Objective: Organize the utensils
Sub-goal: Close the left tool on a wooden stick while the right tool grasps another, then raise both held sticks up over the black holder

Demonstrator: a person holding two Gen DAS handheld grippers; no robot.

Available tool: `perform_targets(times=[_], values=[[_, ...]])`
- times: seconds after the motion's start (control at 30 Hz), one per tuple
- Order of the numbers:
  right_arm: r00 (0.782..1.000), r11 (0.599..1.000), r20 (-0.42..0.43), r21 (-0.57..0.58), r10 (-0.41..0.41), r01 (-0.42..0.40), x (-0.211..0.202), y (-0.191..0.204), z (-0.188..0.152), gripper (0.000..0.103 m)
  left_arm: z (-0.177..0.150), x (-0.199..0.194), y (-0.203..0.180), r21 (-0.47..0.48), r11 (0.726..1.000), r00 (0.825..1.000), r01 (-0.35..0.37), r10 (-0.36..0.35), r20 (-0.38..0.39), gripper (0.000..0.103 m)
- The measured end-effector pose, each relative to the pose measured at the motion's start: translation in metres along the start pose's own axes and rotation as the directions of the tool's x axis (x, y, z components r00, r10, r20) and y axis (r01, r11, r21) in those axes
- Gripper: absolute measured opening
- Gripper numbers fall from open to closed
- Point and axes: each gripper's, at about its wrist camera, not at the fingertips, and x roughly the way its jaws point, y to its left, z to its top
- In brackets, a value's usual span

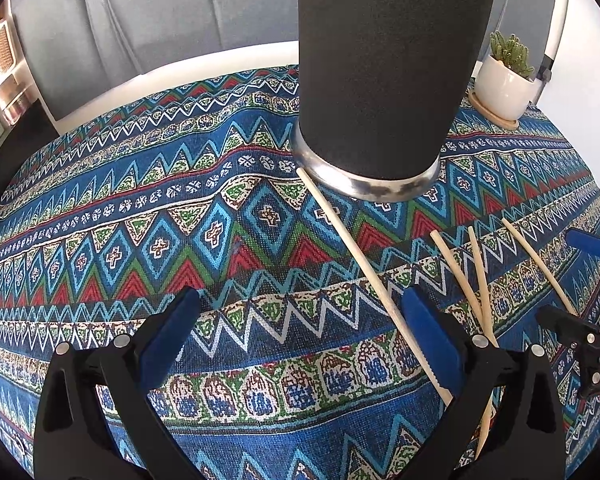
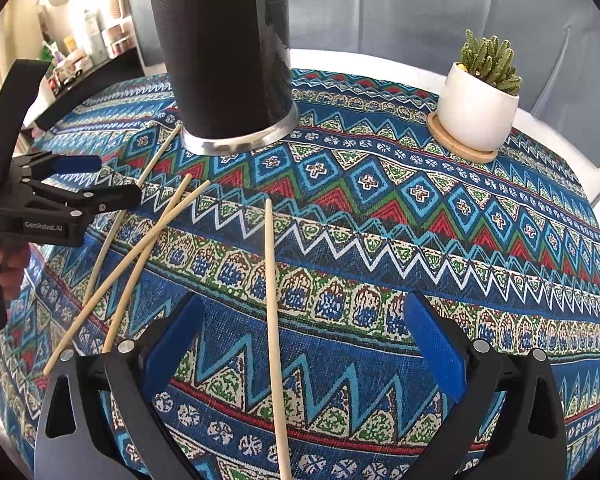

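Note:
A tall black cup [image 1: 380,80] with a metal base stands upright on the patterned tablecloth [image 1: 140,220]. One pale wooden chopstick [image 1: 358,260] runs from the cup's base toward me, close to the right finger of my open left gripper [image 1: 300,320]. Three more chopsticks [image 1: 536,264] lie to the right. In the right wrist view, a single chopstick [image 2: 271,280] lies on the cloth between the fingers of my open right gripper [image 2: 304,320]. Two crossed chopsticks [image 2: 159,240] and another chopstick [image 2: 114,248] lie left of it, near the left gripper [image 2: 112,180]. The cup [image 2: 220,60] stands behind them.
A white pot with a small cactus [image 2: 472,112] sits on a wooden coaster at the back right of the round table. A grey sofa [image 1: 140,20] stands behind the table. Shelves with bottles [image 2: 92,40] stand at the far left. A hand [image 2: 4,268] holds the left gripper's handle.

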Motion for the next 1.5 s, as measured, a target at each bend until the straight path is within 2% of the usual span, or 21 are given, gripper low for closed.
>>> perform_targets(times=[0.1, 0.2, 0.23, 0.27, 0.33, 0.37, 0.4, 0.47, 0.5, 0.57, 0.67, 0.83, 0.97, 1.07, 1.3, 1.5], values=[[1.0, 1.0, 0.0, -0.003, -0.001, 0.001, 0.0, 0.0, 0.0, 0.096, -0.006, -0.005, 0.004, 0.025, 1.0, 1.0, 0.017, -0.017, -0.009, 0.096], [1.0, 1.0, -0.001, -0.022, 0.005, -0.005, -0.002, 0.0, 0.001, 0.094, -0.012, -0.014, 0.011, 0.042, 0.999, 0.999, 0.035, -0.034, -0.024, 0.083], [1.0, 1.0, -0.002, -0.029, 0.011, -0.011, -0.003, -0.001, 0.0, 0.093, -0.014, -0.016, 0.017, 0.045, 0.998, 0.999, 0.039, -0.038, -0.026, 0.076], [1.0, 0.999, -0.001, -0.035, 0.016, -0.016, -0.005, -0.001, -0.001, 0.088, -0.016, -0.018, 0.023, 0.046, 0.998, 0.999, 0.042, -0.041, -0.024, 0.067], [1.0, 0.999, 0.011, -0.039, 0.023, -0.023, -0.011, -0.004, -0.003, 0.064, -0.021, -0.024, 0.032, 0.053, 0.997, 0.998, 0.054, -0.052, -0.024, 0.056], [0.999, 0.999, 0.019, -0.045, 0.031, -0.03, -0.015, -0.005, -0.004, 0.041, -0.024, -0.027, 0.036, 0.067, 0.996, 0.998, 0.062, -0.061, -0.025, 0.049], [0.999, 0.998, 0.023, -0.056, 0.04, -0.039, -0.019, -0.007, -0.006, 0.022, -0.025, -0.029, 0.042, 0.083, 0.994, 0.997, 0.073, -0.071, -0.027, 0.045], [0.999, 0.998, 0.03, -0.047, 0.045, -0.043, -0.023, -0.013, -0.01, 0.009, -0.029, -0.034, 0.051, 0.086, 0.993, 0.996, 0.085, -0.082, -0.036, 0.026], [0.999, 0.998, 0.034, -0.043, 0.042, -0.041, -0.024, -0.016, -0.011, 0.006, -0.031, -0.036, 0.057, 0.079, 0.993, 0.996, 0.086, -0.083, -0.041, 0.021], [0.999, 0.998, 0.032, -0.041, 0.043, -0.042, -0.027, -0.018, -0.013, 0.005, -0.037, -0.041, 0.069, 0.074, 0.992, 0.993, 0.107, -0.103, -0.052, 0.011], [0.999, 0.999, 0.019, -0.024, 0.049, -0.049, -0.03, -0.021, -0.015, 0.005, -0.044, -0.047, 0.085, 0.048, 0.991, 0.99, 0.129, -0.126, -0.064, 0.005], [0.992, 0.992, -0.012, 0.0, 0.125, -0.125, -0.031, -0.037, -0.017, 0.005, -0.048, -0.055, 0.107, 0.018, 0.985, 0.983, 0.169, -0.167, -0.075, 0.005], [0.991, 0.99, 0.015, 0.035, 0.135, -0.135, -0.042, -0.047, -0.021, 0.004, -0.051, -0.061, 0.125, -0.031, 0.978, 0.975, 0.204, -0.206, -0.077, 0.005], [0.99, 0.989, 0.046, 0.055, 0.134, -0.137, -0.054, -0.055, -0.019, 0.005, -0.047, -0.077, 0.136, -0.025, 0.98, 0.98, 0.197, -0.198, -0.032, 0.005], [0.987, 0.992, 0.122, 0.049, 0.108, -0.115, -0.086, -0.061, 0.001, 0.005, -0.025, -0.11, 0.165, -0.092, 0.976, 0.979, 0.195, -0.189, 0.071, 0.005], [0.975, 0.995, 0.2, 0.02, 0.096, -0.102, -0.114, -0.057, 0.027, 0.005, 0.011, -0.139, 0.154, -0.08, 0.981, 0.975, 0.175, -0.162, 0.152, 0.005]])
